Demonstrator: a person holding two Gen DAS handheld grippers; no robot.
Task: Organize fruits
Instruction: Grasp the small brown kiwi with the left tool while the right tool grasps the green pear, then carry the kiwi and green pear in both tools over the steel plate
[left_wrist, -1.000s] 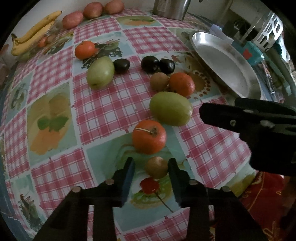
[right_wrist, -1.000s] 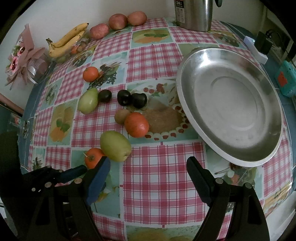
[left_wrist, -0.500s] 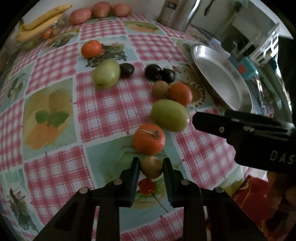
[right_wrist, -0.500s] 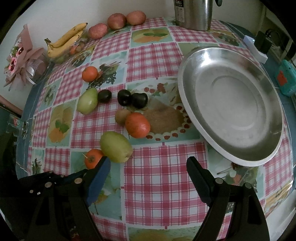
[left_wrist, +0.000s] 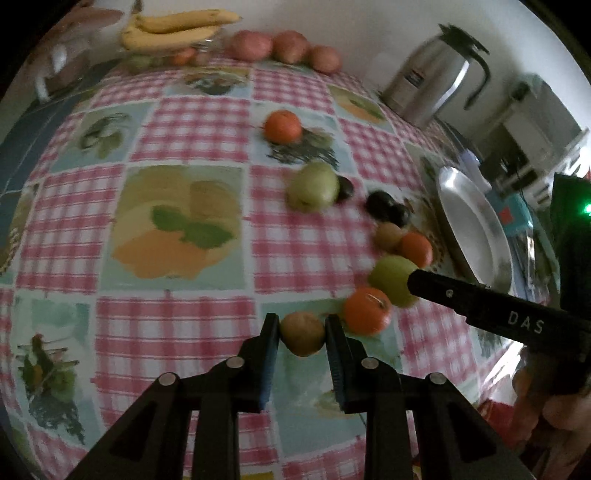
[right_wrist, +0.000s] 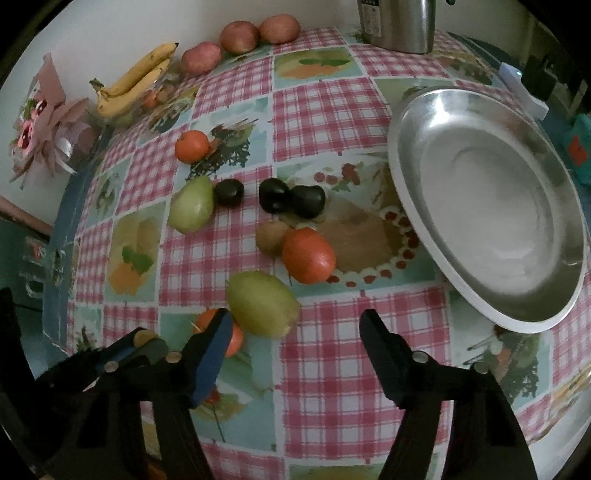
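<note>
Between the blue-padded fingers (left_wrist: 269, 354) of the left gripper (left_wrist: 302, 334): a small brown kiwi (left_wrist: 302, 333), pinched across its middle and apparently clear of the checked tablecloth (left_wrist: 177, 236), though hard to confirm through the motion blur. Looks light and roughly egg-shaped, fuzzy skin likely to give decent friction, flesh probably soft enough to bruise, so best held at the widest part with gentle pressure only. Just right of it, an orange tangerine (left_wrist: 366, 311) with a stem, touching a green pear (left_wrist: 393, 286) partly hidden behind the right gripper's finger. Farther along: a second kiwi (left_wrist: 388, 236) against another tangerine (left_wrist: 417, 249), two dark plums (left_wrist: 388, 208), a second green pear (left_wrist: 314, 186) with a dark plum (left_wrist: 345, 188) tucked beside it, and a lone tangerine (left_wrist: 282, 126) well apart toward the back. Over on the right side, the right gripper (right_wrist: 295, 334) hovering low with jaws spread wide and nothing between them, green pear (right_wrist: 262, 308) just ahead of its left finger. Steel plate (right_wrist: 406, 177) bare and near the fruit cluster, a likely landing spot. Against the wall: bananas (right_wrist: 135, 83), reddish potatoes or apples (right_wrist: 240, 37), hard to tell which, and a steel kettle (left_wrist: 428, 86). Round fruit prone to rolling on release, so worth setting down low rather than dropping.
</note>
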